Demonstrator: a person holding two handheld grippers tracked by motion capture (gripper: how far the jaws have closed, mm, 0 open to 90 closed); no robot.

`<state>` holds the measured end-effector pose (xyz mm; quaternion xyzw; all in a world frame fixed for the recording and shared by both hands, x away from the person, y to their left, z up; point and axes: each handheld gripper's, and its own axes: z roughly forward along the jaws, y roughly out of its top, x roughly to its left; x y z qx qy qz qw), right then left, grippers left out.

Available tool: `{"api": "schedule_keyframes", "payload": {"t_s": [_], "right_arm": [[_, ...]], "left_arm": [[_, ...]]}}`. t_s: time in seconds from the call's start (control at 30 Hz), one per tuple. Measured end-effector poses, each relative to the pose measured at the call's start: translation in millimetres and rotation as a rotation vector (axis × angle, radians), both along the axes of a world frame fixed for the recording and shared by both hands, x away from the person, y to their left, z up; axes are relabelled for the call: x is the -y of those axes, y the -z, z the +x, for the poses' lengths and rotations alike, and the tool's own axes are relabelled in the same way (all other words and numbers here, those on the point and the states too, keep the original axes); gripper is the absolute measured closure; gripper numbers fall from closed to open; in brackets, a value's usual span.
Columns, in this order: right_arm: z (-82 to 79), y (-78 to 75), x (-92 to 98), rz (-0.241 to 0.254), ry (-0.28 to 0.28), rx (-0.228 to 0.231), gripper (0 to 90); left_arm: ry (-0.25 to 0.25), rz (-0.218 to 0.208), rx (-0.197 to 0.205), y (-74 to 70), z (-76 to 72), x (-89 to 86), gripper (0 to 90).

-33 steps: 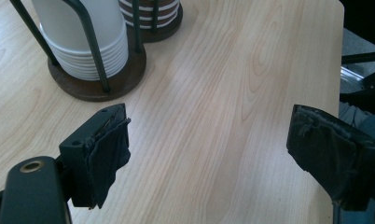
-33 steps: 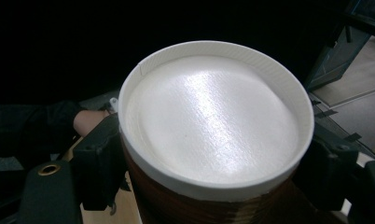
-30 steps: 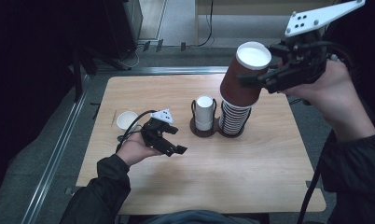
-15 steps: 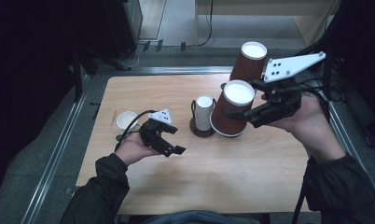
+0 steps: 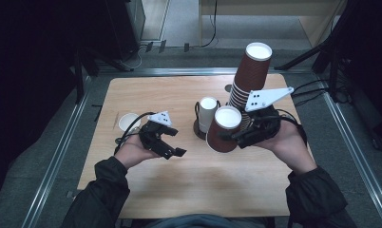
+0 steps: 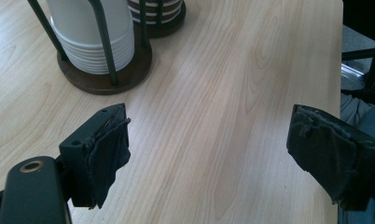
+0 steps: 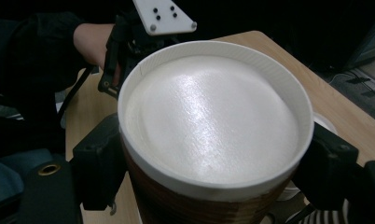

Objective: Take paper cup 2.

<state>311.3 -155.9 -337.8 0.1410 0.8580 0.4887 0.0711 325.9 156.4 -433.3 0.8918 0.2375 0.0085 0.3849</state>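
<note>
From the high view, the right gripper (image 5: pixel 239 135) is clamping a brown ribbed paper cup with a white inside (image 5: pixel 224 129), holding it upside-down and tilted just in front of the tall leaning stack of brown paper cups (image 5: pixel 248 78). The left gripper (image 5: pixel 166 142) is hovering over the pale wooden table (image 5: pixel 146 95), jaws apart, nothing between them, with a small white paper cup (image 5: pixel 129 122) standing near it.

In the left gripper view, the padded jaws are standing wide over bare wood, and the dark round holder with wire posts (image 6: pixel 108 77) is carrying a stack of white cups (image 6: pixel 94 32) just ahead.

In the right gripper view, the brown cup's white recessed base (image 7: pixel 213 121) is facing the camera, both jaws pressing its sides below the rim. The danger, I'd say: squeezing thin paper could crush it, and that leaning stack looks ready to topple if the hand brushes it.
</note>
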Motion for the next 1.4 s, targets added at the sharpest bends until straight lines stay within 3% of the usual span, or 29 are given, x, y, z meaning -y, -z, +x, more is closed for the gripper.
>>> {"api": "schedule_keyframes", "payload": {"t_s": [0.33, 0.67, 0.9, 1.17, 1.27, 1.4], "right_arm": [[3.9, 48.0, -9.7, 0.004, -0.024, -0.038, 21.1], [9.6, 80.7, -14.6, 0.012, -0.035, -0.080, 21.1], [12.9, 96.4, -23.8, 0.007, -0.070, -0.101, 21.1], [15.9, 110.9, -32.4, 0.043, -0.105, -0.146, 21.1], [16.6, 114.1, -36.8, 0.028, -0.110, -0.142, 21.1], [18.1, 118.2, -40.7, 0.043, -0.109, -0.132, 21.0]], "left_arm": [[0.021, -0.007, -0.009, 4.8, -0.8, 1.8, 13.0], [0.019, -0.003, -0.004, 6.6, -3.3, -0.9, 13.0], [0.013, -0.021, -0.020, 9.9, -5.7, -2.8, 12.3], [0.029, -0.017, -0.050, 16.7, -8.1, 0.0, 3.2], [0.027, -0.028, -0.061, 19.5, -8.9, 0.8, 0.0], [0.030, -0.037, -0.063, 20.9, -10.1, 1.1, 0.0]]}}
